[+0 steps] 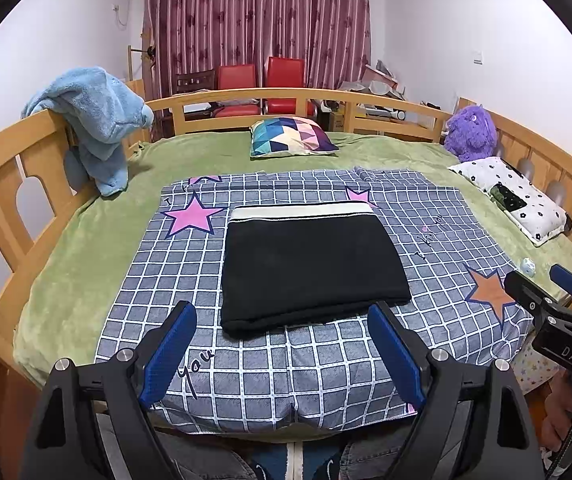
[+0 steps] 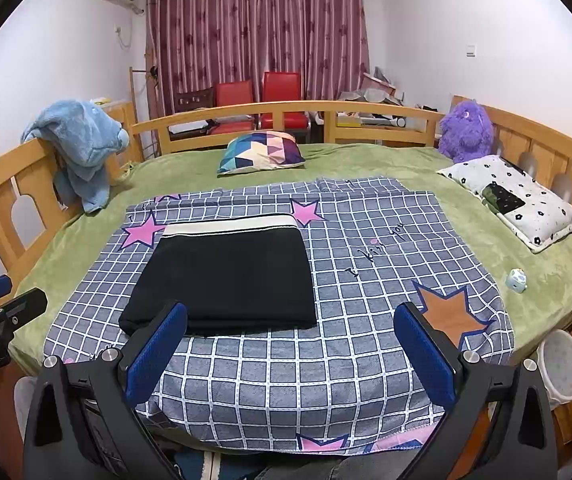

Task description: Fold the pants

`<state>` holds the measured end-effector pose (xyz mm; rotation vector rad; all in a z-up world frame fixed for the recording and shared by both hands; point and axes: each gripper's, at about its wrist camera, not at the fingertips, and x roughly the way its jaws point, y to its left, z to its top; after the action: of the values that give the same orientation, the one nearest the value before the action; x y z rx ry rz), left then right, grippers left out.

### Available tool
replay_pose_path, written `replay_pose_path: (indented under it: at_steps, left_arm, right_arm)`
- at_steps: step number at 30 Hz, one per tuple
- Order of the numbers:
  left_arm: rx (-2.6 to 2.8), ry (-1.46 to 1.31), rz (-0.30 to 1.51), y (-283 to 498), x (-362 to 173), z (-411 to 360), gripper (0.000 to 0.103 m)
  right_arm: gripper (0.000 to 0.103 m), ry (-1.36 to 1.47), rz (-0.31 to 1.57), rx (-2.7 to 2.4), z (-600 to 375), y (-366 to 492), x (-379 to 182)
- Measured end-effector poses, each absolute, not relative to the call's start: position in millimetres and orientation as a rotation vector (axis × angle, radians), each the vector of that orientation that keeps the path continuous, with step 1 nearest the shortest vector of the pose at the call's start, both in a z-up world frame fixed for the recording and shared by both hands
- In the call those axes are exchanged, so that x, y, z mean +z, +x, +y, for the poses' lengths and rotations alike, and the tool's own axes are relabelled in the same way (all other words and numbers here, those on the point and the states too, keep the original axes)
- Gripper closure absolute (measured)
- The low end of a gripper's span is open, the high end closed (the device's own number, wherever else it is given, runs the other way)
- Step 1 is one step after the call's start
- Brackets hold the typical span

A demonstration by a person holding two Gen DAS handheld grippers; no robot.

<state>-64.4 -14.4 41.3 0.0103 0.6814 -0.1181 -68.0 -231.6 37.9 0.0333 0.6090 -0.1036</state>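
Note:
The black pants lie folded into a flat rectangle on the grey checked sheet, with a cream waistband along the far edge. They also show in the right wrist view. My left gripper is open and empty, held just short of the near edge of the pants. My right gripper is open and empty, near the pants' near right corner. The right gripper also shows at the right edge of the left wrist view, and the left gripper at the left edge of the right wrist view.
The sheet lies on a green blanket inside a wooden bed frame. A colourful cushion, a purple plush toy, a white spotted pillow, a blue towel on the rail and a small toy are around it.

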Motion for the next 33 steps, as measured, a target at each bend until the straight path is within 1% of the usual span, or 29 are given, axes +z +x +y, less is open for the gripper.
replay_pose_path:
  at_steps: [8, 33]
  left_arm:
    - [-0.095, 0.004, 0.701, -58.3, 35.6, -7.6, 0.016]
    - [-0.039, 0.014, 0.757, -41.6, 10.8, 1.7, 0.016]
  right_arm:
    - [0.001, 0.020, 0.618, -0.107, -224.0, -65.3, 37.2]
    - [0.001, 0.015, 0.700, -0.059, -194.7, -34.4, -0.1]
